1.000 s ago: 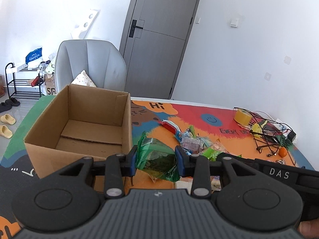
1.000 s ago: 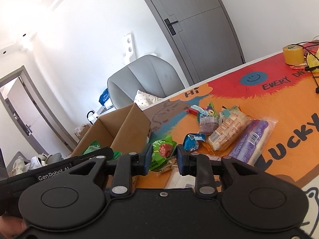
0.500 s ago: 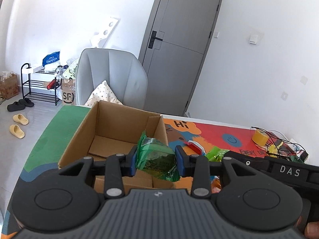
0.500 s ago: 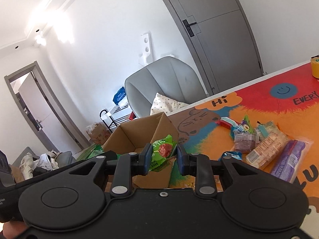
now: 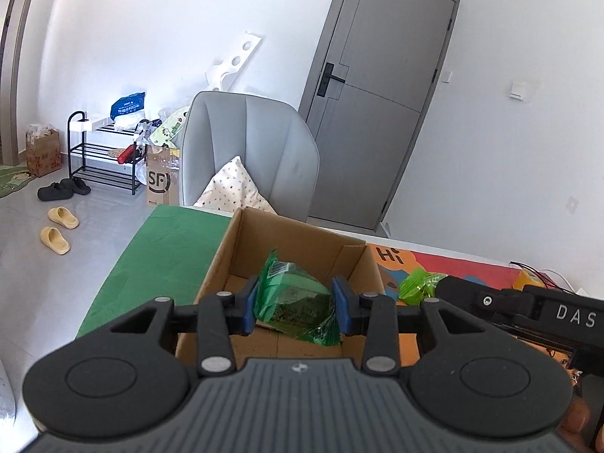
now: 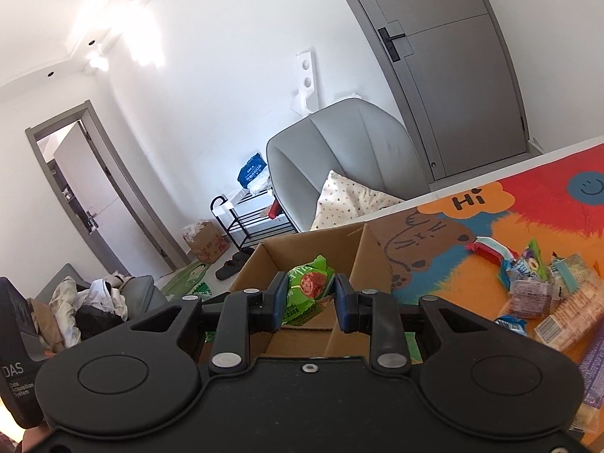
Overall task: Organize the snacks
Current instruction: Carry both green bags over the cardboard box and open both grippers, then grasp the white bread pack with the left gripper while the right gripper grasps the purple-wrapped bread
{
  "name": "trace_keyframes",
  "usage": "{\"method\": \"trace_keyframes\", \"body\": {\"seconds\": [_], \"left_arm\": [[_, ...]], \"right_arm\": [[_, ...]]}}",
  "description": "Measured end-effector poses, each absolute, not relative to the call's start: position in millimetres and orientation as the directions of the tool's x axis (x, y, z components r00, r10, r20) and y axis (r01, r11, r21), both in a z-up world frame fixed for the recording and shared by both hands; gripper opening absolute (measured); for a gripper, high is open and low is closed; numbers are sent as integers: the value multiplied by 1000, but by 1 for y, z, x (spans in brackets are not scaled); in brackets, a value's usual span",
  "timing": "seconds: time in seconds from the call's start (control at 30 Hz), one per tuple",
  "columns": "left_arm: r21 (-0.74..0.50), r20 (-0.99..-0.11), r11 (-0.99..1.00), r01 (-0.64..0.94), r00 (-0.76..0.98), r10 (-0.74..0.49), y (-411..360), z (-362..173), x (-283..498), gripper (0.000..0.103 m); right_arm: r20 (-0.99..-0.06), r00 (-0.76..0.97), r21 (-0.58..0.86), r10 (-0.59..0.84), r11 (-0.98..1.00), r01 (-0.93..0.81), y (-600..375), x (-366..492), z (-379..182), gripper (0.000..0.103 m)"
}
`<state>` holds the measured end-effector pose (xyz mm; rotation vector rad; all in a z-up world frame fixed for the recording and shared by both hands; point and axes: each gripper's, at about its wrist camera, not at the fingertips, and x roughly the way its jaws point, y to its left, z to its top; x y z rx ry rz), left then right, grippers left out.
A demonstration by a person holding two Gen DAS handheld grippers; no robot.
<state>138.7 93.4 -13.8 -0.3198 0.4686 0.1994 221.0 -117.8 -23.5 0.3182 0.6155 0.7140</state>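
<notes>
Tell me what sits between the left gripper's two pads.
In the left wrist view, a dark green snack bag sits between the left gripper pads over the cardboard box; the jaws are opening.

"SF" on paper bag (image 5: 160, 185), "Hi" on mat (image 6: 468, 200), "DAS" on right tool (image 5: 575, 317)
</notes>
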Motion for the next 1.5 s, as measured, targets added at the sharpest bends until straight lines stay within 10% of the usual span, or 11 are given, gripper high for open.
{"method": "trace_keyframes", "body": {"seconds": [0.37,0.47,0.53,0.9,1.5], "left_arm": [[-253,-467,909,-331,865,185,110,-8,123,63],[-251,-464,900,-355,861,210,114,-7,121,70],[-249,-464,895,-371,857,226,118,-6,120,77],[-222,-471,908,-355,854,219,96,-5,119,97],[-180,-491,950,-254,861,137,40,-7,118,101]], "right_arm": [[-429,555,480,713,700,-529,-88,233,-25,28],[-429,542,479,723,691,-542,-82,231,-24,43],[-436,552,474,711,702,-531,-83,230,-25,72],[-464,616,459,636,768,-446,-118,217,-25,80],[-491,718,414,493,857,-306,-187,193,-31,103]]}}
